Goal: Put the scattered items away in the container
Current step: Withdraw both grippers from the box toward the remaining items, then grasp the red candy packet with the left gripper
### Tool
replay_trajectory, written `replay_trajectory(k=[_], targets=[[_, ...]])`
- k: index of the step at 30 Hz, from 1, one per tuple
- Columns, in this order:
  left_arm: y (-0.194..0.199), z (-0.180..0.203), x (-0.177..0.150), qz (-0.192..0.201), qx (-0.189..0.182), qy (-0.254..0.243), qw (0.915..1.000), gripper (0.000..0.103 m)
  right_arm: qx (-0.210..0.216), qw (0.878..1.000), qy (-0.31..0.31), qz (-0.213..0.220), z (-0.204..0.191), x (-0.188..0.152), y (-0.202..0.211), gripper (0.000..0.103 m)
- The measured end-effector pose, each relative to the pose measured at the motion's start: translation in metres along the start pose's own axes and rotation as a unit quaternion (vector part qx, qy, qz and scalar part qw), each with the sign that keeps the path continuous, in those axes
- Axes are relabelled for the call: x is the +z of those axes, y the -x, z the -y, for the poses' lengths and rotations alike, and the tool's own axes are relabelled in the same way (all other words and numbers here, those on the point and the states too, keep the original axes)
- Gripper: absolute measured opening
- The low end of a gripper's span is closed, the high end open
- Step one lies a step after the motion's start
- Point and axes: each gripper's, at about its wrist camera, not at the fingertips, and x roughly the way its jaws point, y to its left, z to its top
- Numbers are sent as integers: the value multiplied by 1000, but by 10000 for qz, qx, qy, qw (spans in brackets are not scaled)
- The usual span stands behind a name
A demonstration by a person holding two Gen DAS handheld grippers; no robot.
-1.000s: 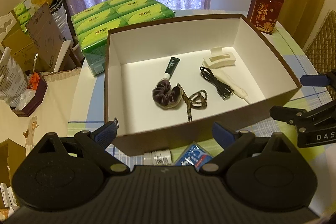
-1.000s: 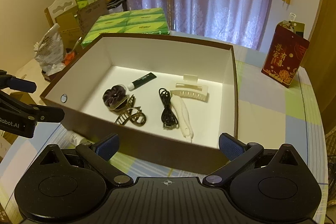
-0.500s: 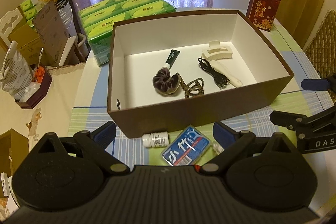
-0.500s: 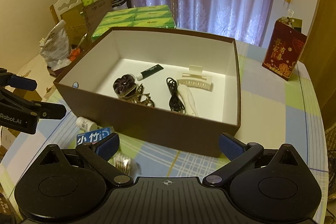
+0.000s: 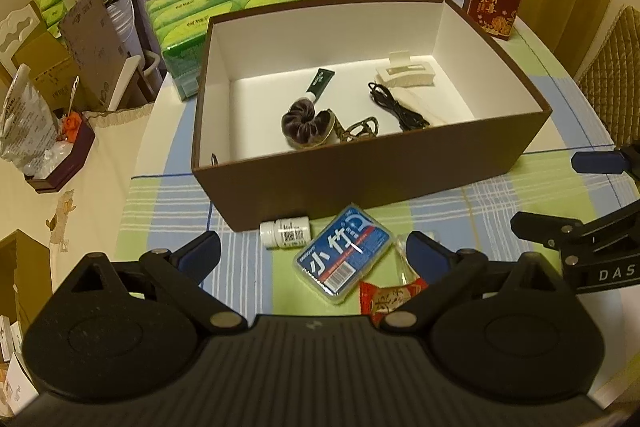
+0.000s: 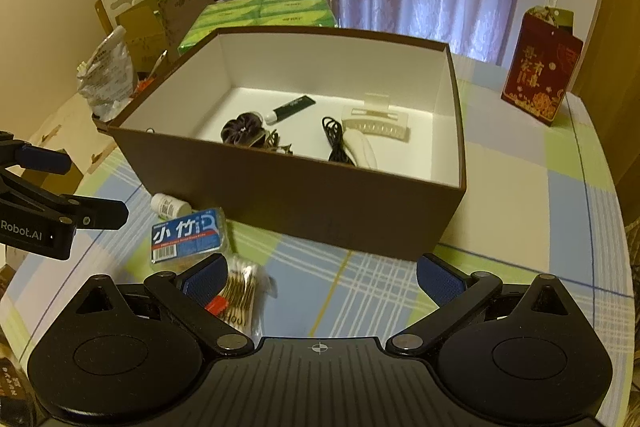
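Observation:
A brown box (image 5: 372, 179) (image 6: 304, 195) with a white inside holds a dark scrunchie (image 5: 300, 123), a green tube (image 5: 320, 82), a black cable (image 5: 396, 107), a cream hair claw (image 5: 404, 75) and other small things. In front of it on the checked cloth lie a small white bottle (image 5: 284, 233) (image 6: 170, 205), a blue case (image 5: 344, 253) (image 6: 188, 235), a red snack packet (image 5: 390, 297) and a bag of cotton swabs (image 6: 242, 287). My left gripper (image 5: 312, 253) hangs open above the blue case. My right gripper (image 6: 320, 275) is open, with the swabs by its left finger.
Green tissue packs (image 5: 236, 3) sit behind the box at the left. A red gift bag (image 5: 496, 1) (image 6: 540, 79) stands at the back right. Cardboard boxes and bags (image 5: 52, 67) crowd the left side. A padded chair (image 5: 612, 67) is to the right.
Both grippers have drawn back from the box toward me. The bottle, blue case, snack packet and swabs in front of the box have come into view.

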Motion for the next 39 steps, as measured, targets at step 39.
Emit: replay_trajectory(k=[39], targets=[[-61, 16, -56, -781, -1003, 468, 9908, 91, 2, 9938, -644, -906, 32, -69, -34, 103]])
